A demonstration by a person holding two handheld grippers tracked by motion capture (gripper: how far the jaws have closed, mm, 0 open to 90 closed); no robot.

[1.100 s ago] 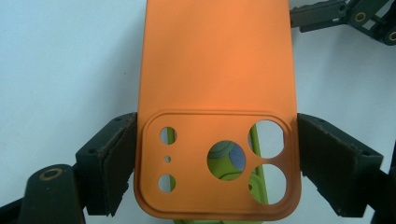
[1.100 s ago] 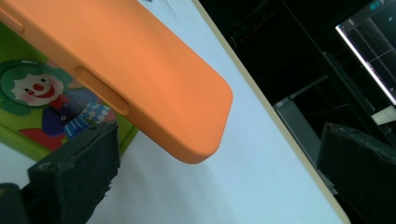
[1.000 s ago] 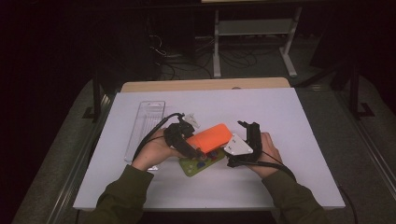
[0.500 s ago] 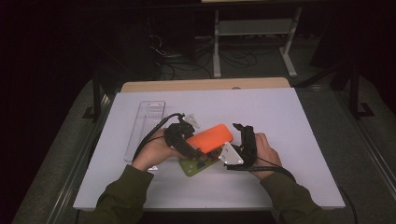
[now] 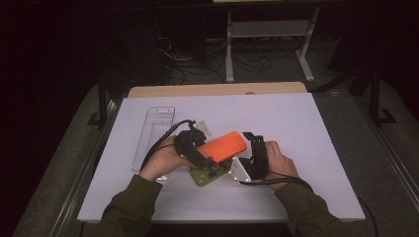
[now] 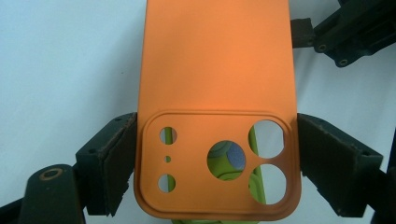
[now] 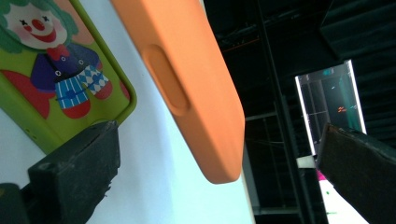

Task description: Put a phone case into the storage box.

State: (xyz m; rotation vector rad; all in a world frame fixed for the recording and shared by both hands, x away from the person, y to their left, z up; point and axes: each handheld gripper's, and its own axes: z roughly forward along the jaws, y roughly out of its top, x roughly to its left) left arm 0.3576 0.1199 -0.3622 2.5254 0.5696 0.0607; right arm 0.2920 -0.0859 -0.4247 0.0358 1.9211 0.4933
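High view – held item: an orange silicone phone case (image 5: 223, 146) is raised off the white tabletop (image 5: 316, 128), its long axis running from about 8 o'clock up to 2 o'clock.
High view – left gripper: the left gripper (image 5: 200, 157) is clamped on the case's lower, 8 o'clock end.
High view – right gripper: the right gripper (image 5: 247, 148) sits just beside the case's free end, at about 3 o'clock from it, pointing toward 12 o'clock. It is the nearer one to that free end.
High view – second item: a green printed phone case (image 5: 210, 174) lies flat on the tabletop under the orange one, toward 6 o'clock.
High view – bystander: a clear plastic tray (image 5: 153, 136) lies well apart at 9 o'clock.
Left gripper view – grip: both pads (image 6: 119, 156) press the two long edges of the orange case at its camera-cutout end; the case runs straight out to 12 o'clock. Green shows through the cutouts, so the printed case lies beneath.
Right gripper view – state: the jaws stand wide apart, gripping nothing. The orange case's side edge with its button bump hangs between them, touching neither.
Right gripper view – extra: the clown print on the green case at 10 o'clock, illegible from above.
Judgement: the coming move likely turns on closing across the free end.
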